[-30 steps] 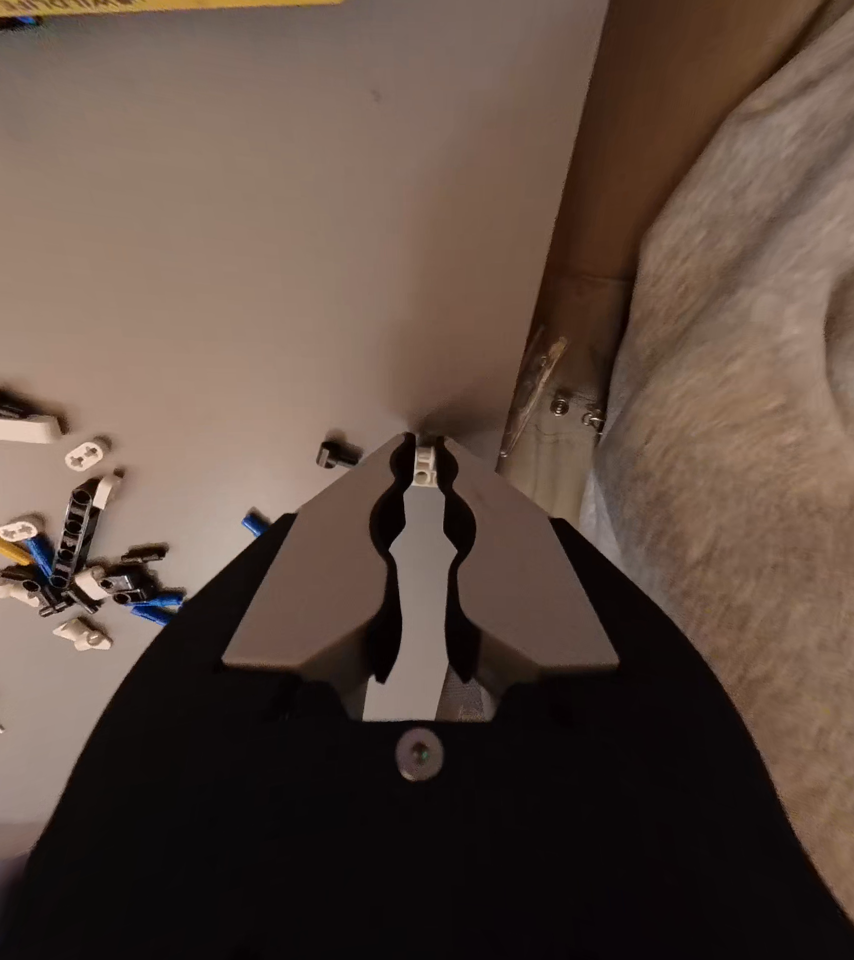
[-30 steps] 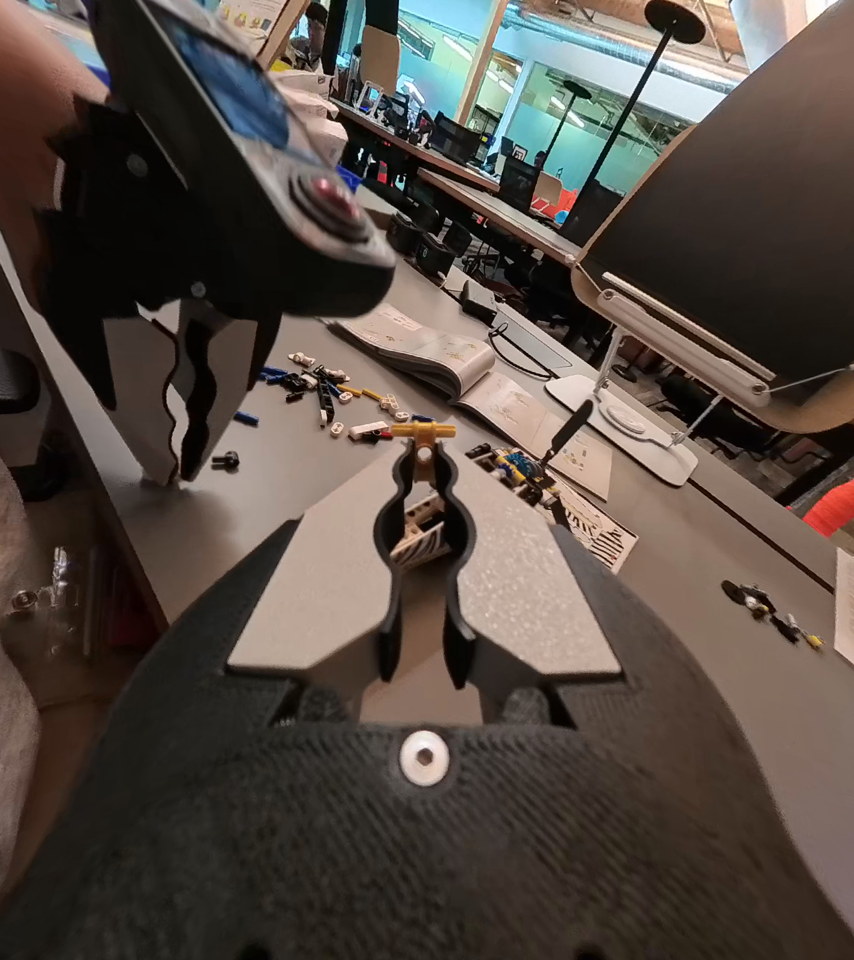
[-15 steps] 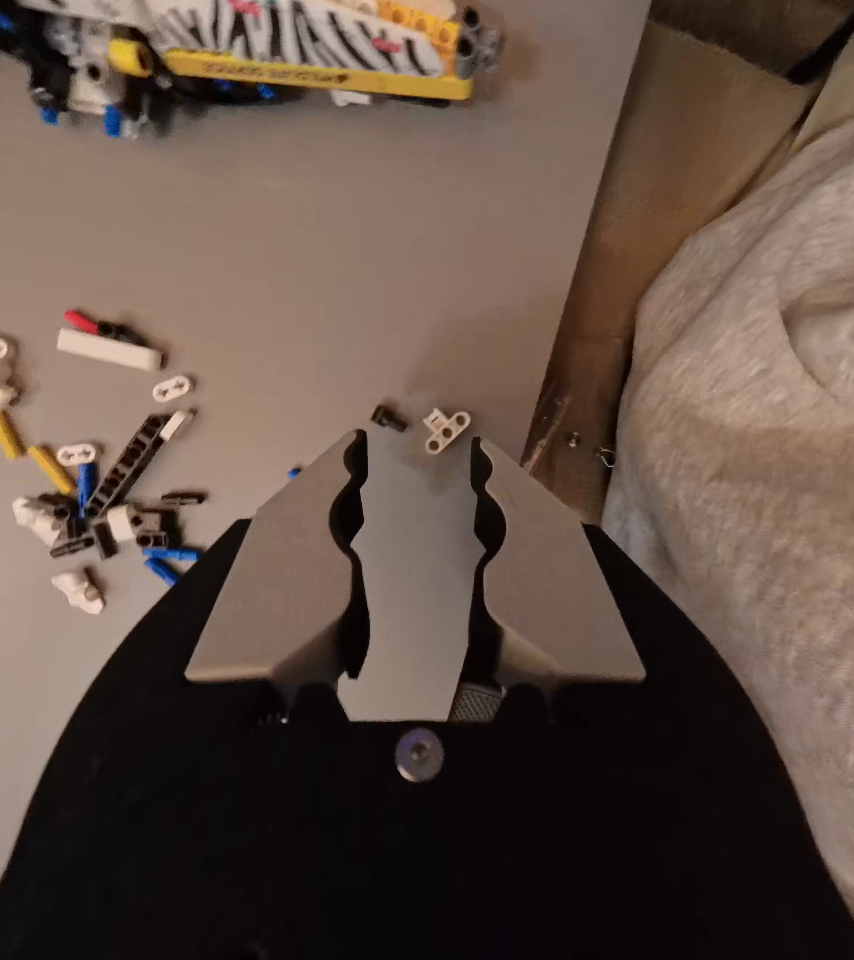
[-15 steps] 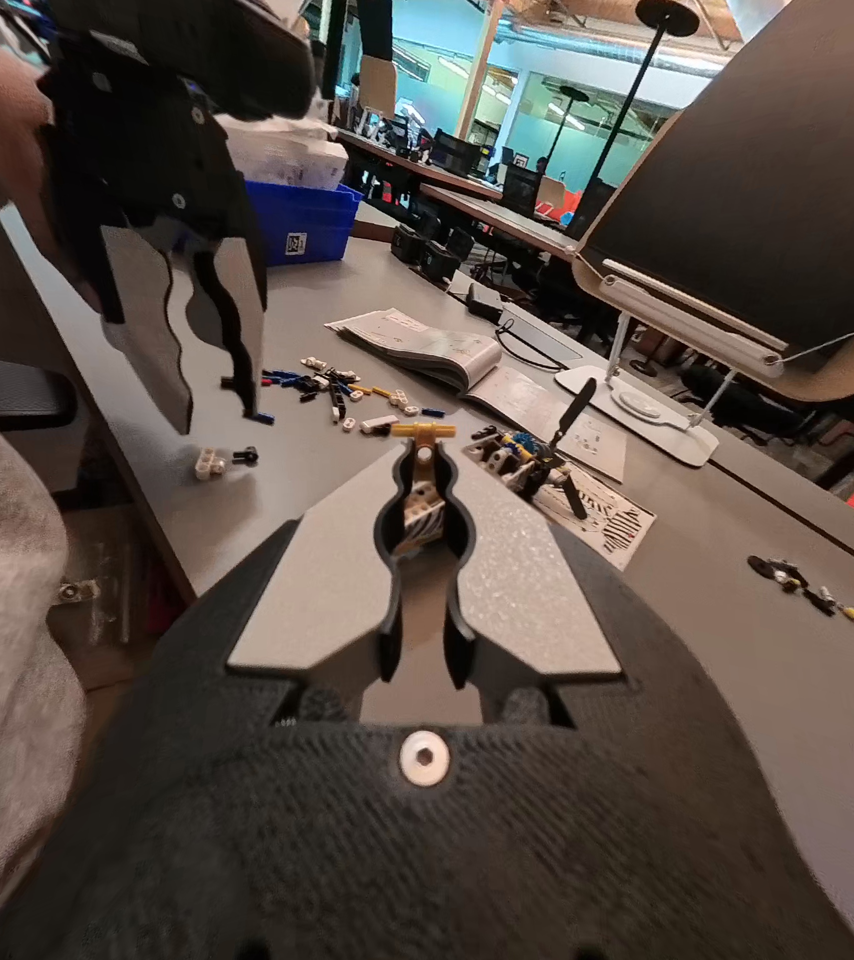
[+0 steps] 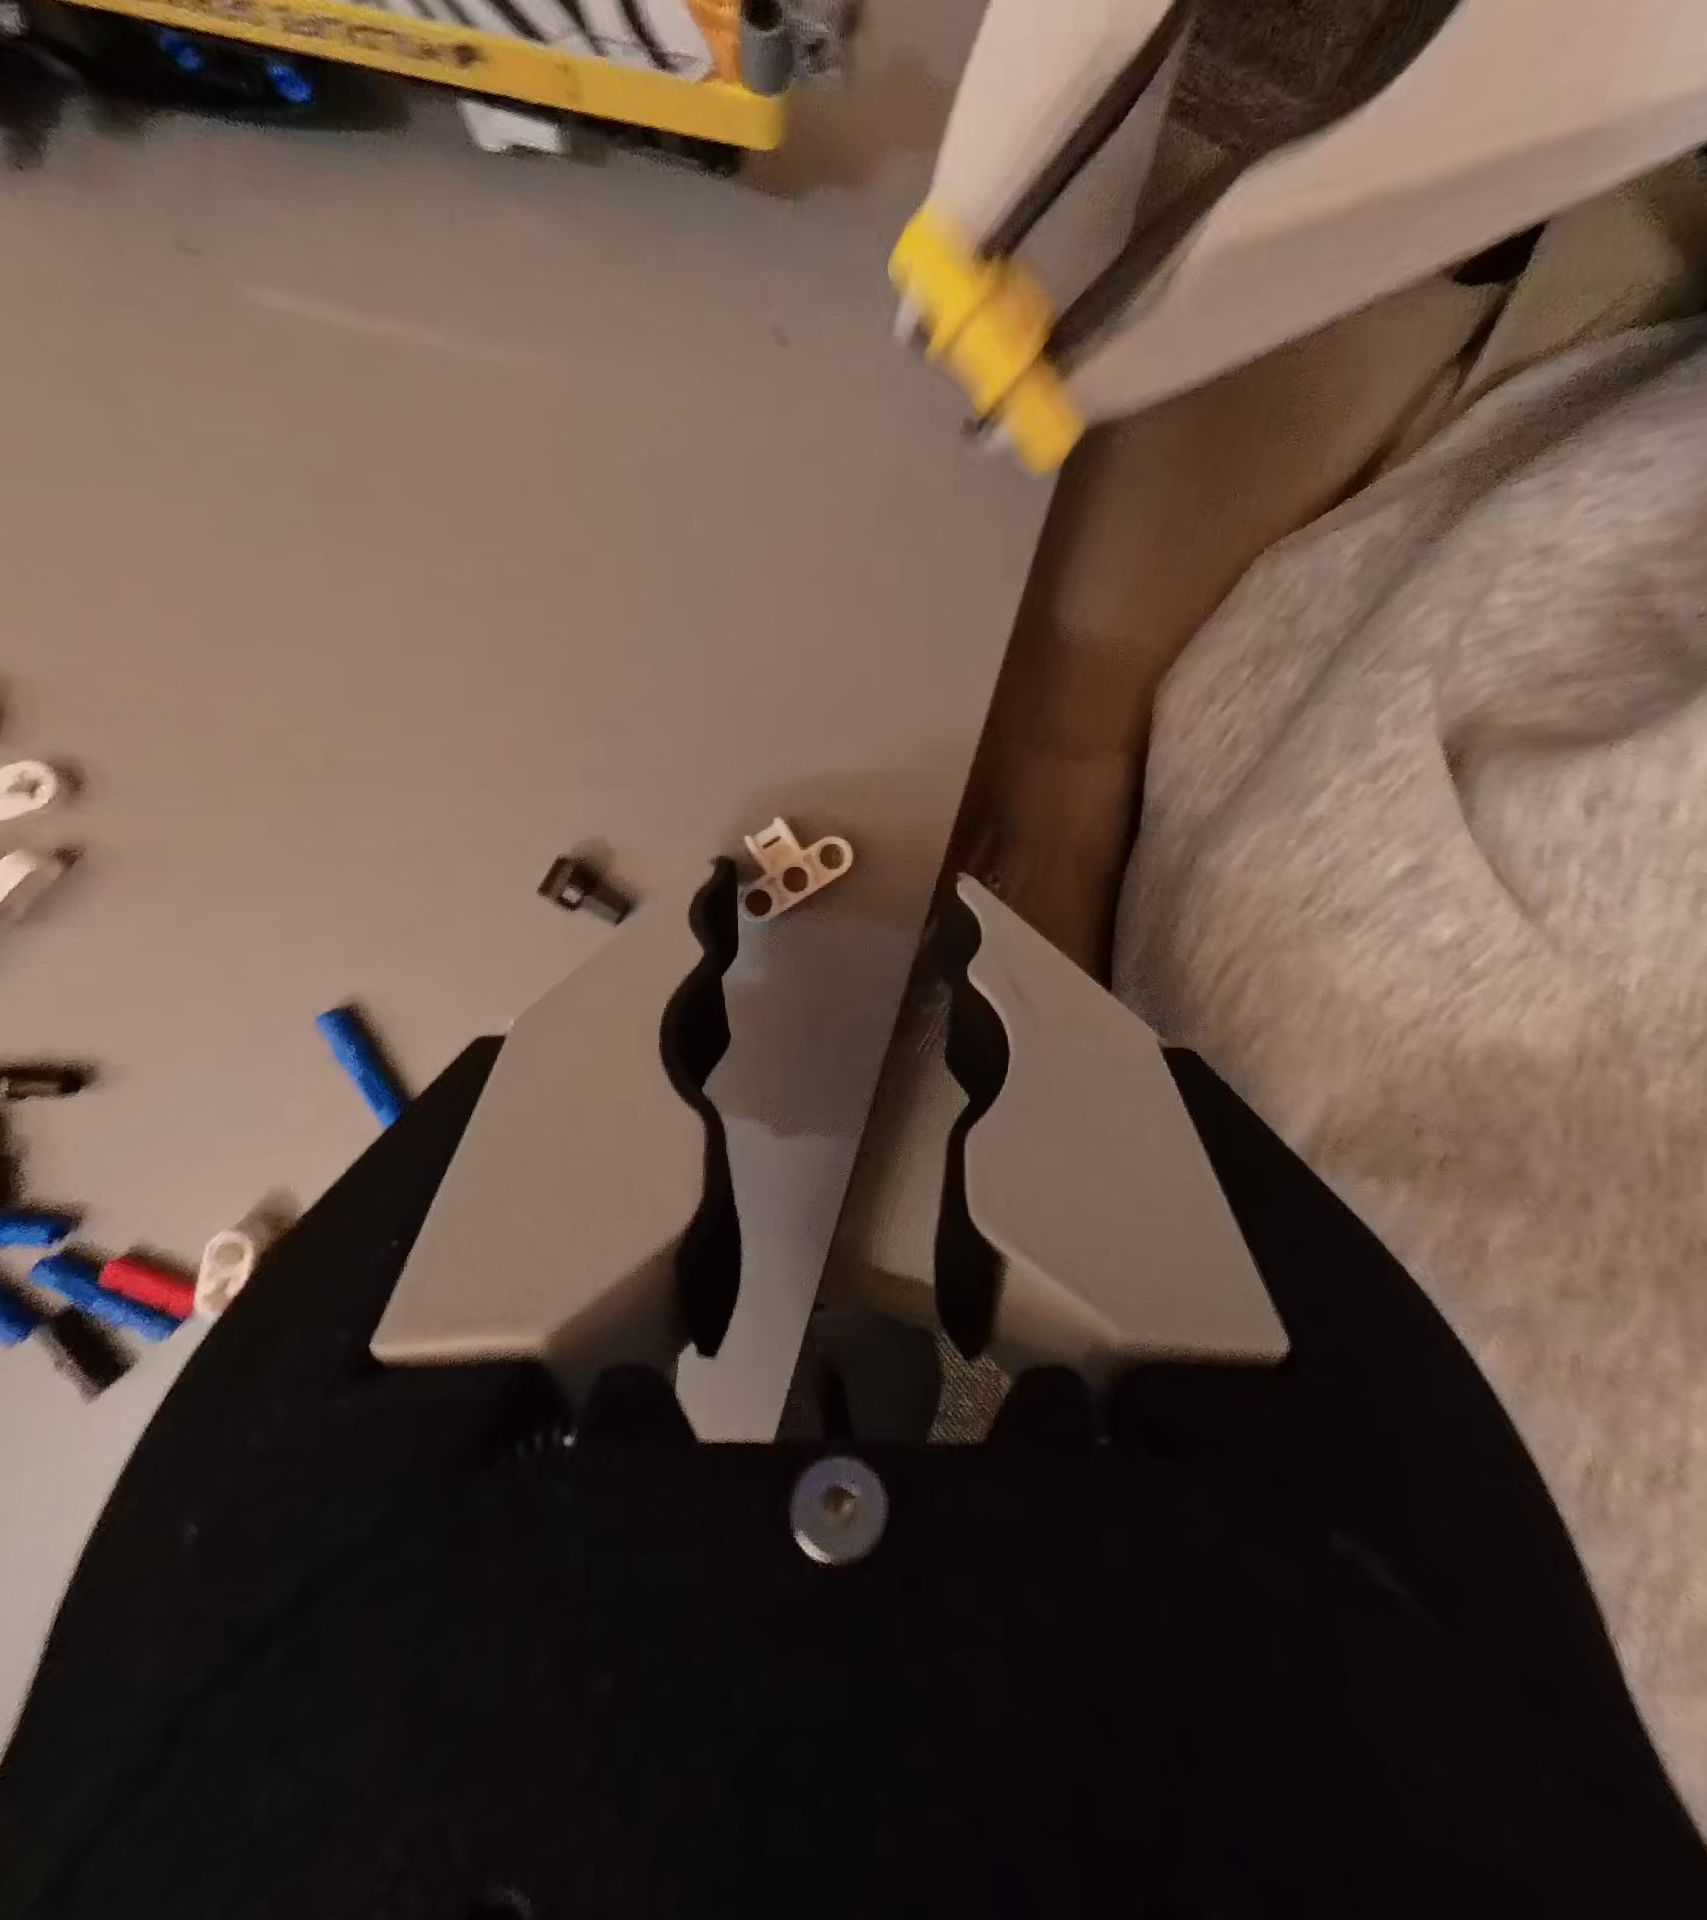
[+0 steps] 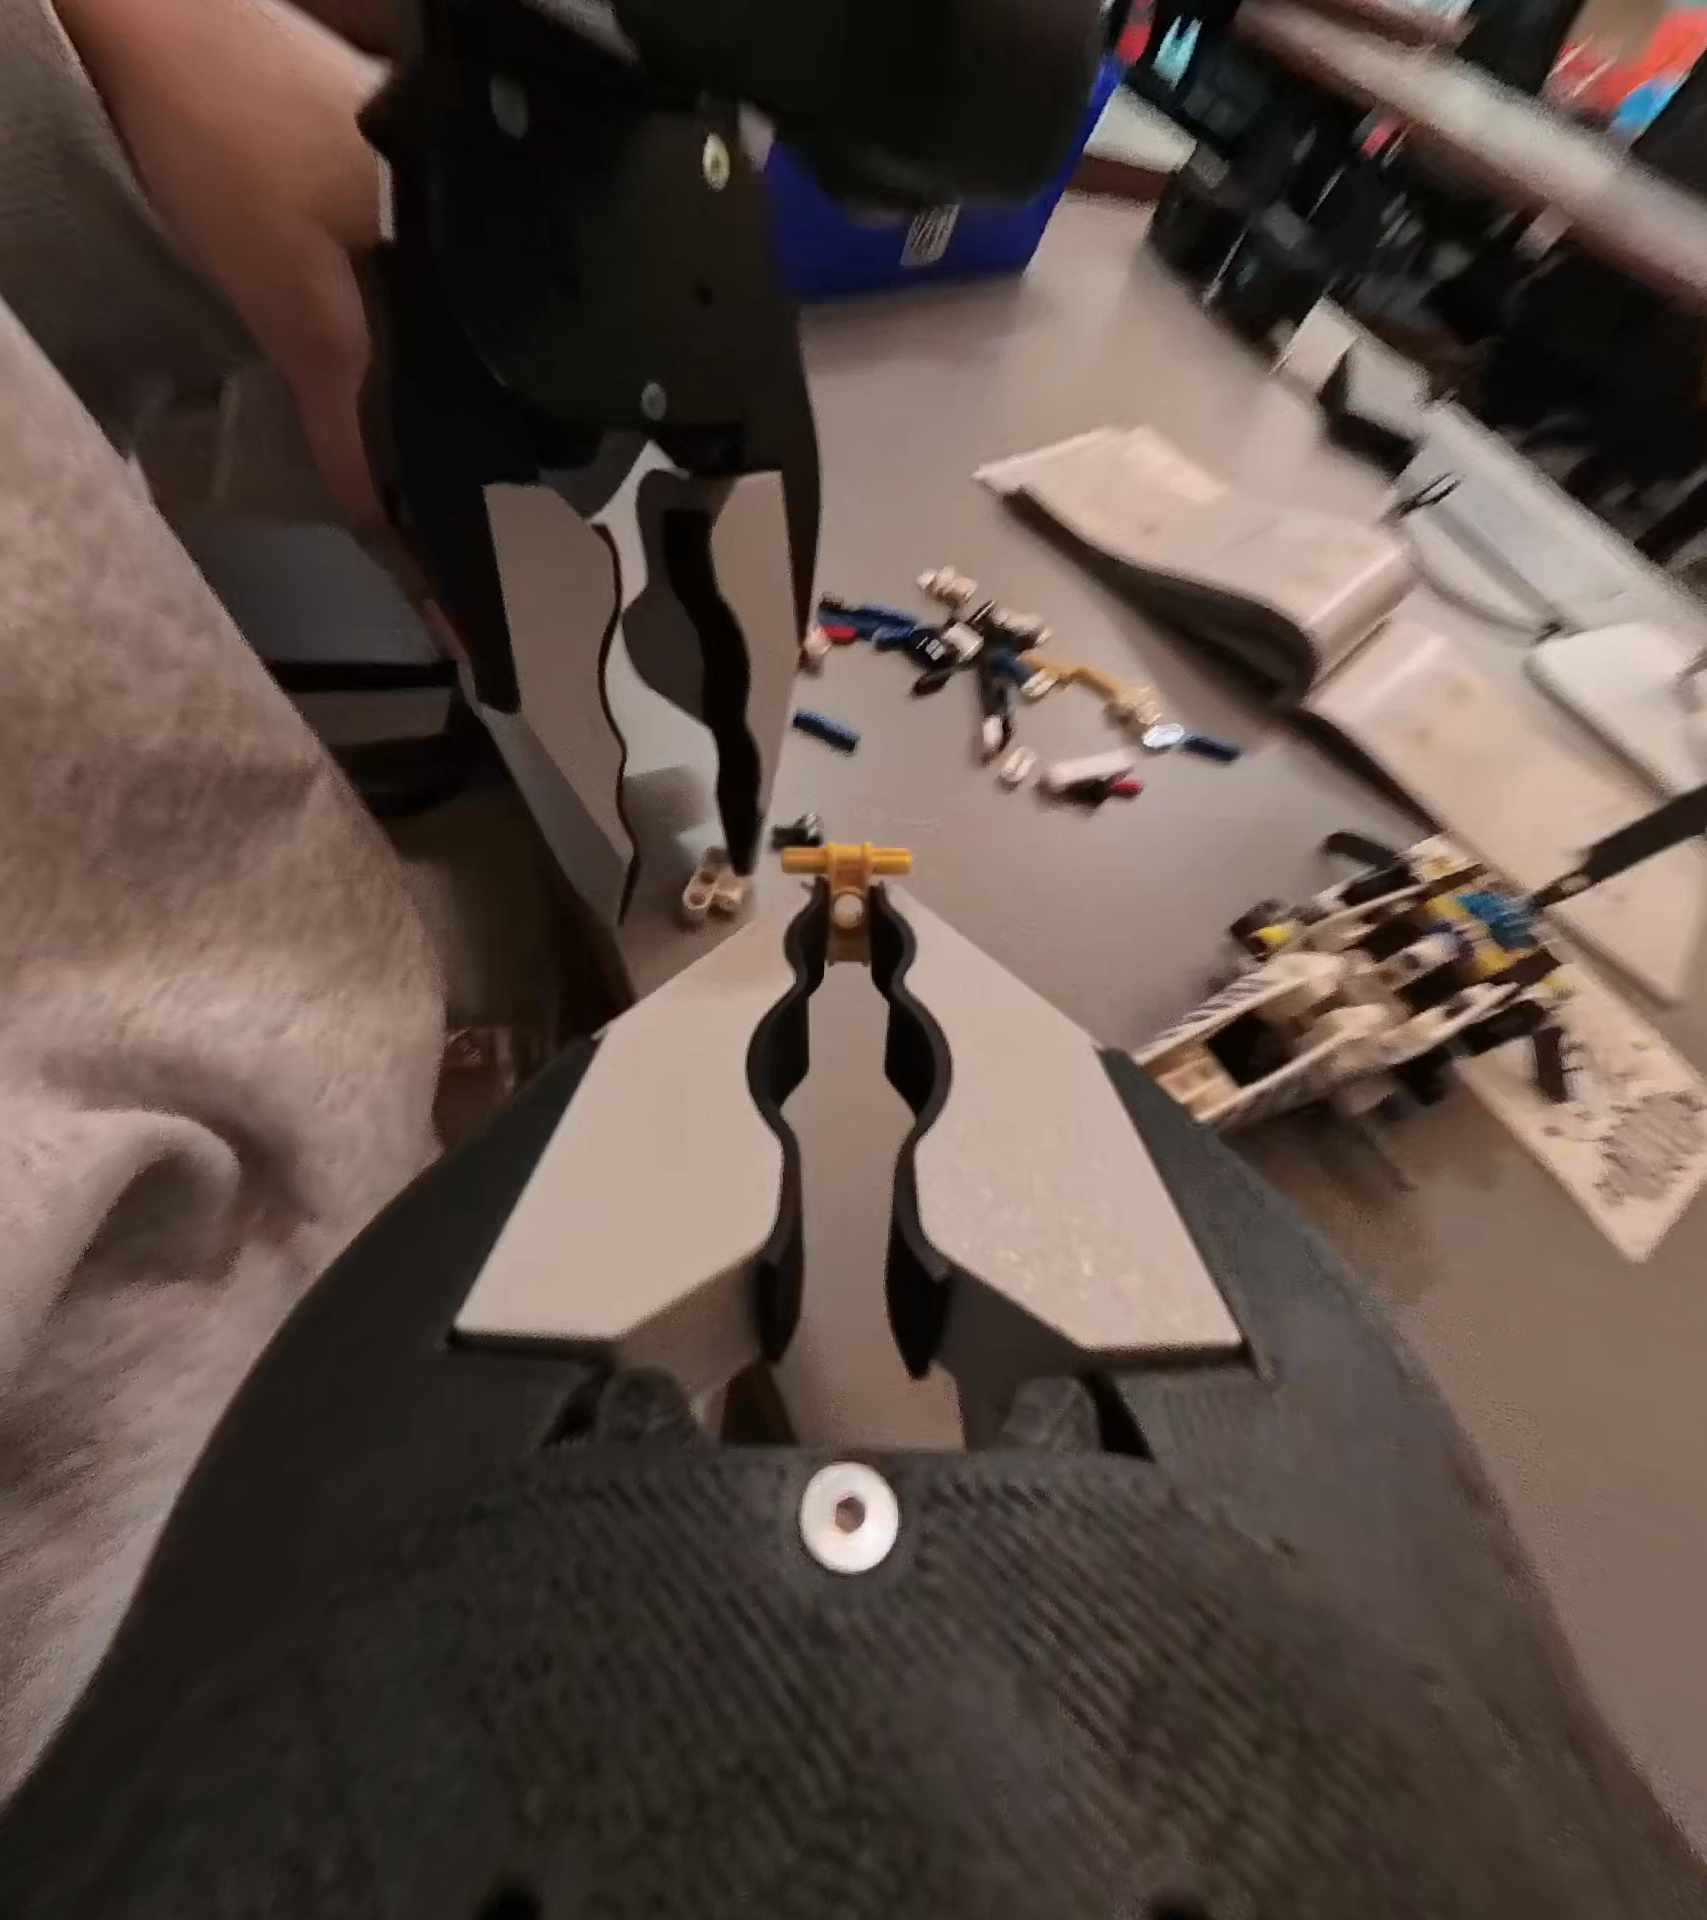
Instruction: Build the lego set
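Note:
My left gripper (image 5: 844, 894) is open and empty, low over the grey table (image 5: 516, 520) near its edge. A small white three-hole piece (image 5: 795, 868) lies on the table just beyond its left fingertip, with a small black piece (image 5: 584, 891) to the left. My right gripper (image 6: 847, 920) is shut on a yellow cross-shaped piece (image 6: 847, 862); it also shows in the left wrist view (image 5: 984, 322). In the right wrist view the left gripper (image 6: 688, 878) stands over the white piece (image 6: 714, 888). The partly built model (image 6: 1348, 987) lies to the right.
Loose blue, black, white and red pieces (image 5: 18, 1247) are scattered at the left. An open instruction booklet (image 6: 1192, 561) and a blue bin (image 6: 911, 229) lie farther back. The table edge (image 5: 974, 831) and a person's grey fleece (image 5: 1451, 935) are at the right. Some 9 cm of space lies between my two pairs of fingers.
My left gripper opened and let the white piece drop on the table, then came down close beside it. My right gripper swung in toward it with the yellow piece and tilted down.

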A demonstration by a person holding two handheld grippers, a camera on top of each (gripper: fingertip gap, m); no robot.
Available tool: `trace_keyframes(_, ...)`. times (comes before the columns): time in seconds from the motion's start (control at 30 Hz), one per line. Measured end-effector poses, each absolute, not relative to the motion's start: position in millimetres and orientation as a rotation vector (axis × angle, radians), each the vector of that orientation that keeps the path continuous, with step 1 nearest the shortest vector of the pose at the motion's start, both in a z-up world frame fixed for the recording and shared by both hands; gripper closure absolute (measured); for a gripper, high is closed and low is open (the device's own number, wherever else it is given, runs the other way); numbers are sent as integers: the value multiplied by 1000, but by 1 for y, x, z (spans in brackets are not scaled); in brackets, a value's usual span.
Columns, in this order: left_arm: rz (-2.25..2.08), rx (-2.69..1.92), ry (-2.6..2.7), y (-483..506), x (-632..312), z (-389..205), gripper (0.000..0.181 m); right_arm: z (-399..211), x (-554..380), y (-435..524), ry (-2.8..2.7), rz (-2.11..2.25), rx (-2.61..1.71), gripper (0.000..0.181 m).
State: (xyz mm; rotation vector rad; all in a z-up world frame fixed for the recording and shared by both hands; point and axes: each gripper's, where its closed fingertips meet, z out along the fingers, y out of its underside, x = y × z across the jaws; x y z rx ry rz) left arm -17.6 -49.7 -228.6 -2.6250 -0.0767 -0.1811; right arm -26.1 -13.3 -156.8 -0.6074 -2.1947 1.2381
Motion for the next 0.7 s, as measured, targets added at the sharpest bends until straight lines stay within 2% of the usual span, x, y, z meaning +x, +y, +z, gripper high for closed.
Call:
trace_keyframes(0.17, -48, -2568, -44, -43, -23, -227, 141, -193, -18, -16, -2389, 1178, -754, 176)
trace_keyframes(0.4, -143, -2396, -231, -42, -23, -208, 143, -207, -9, -25, -2465, 1151, -811, 176)
trace_keyframes(0.7, -54, -2328, -461, -41, -14, -221, 140, -221, -14, -25, -2593, 1021, -883, 176)
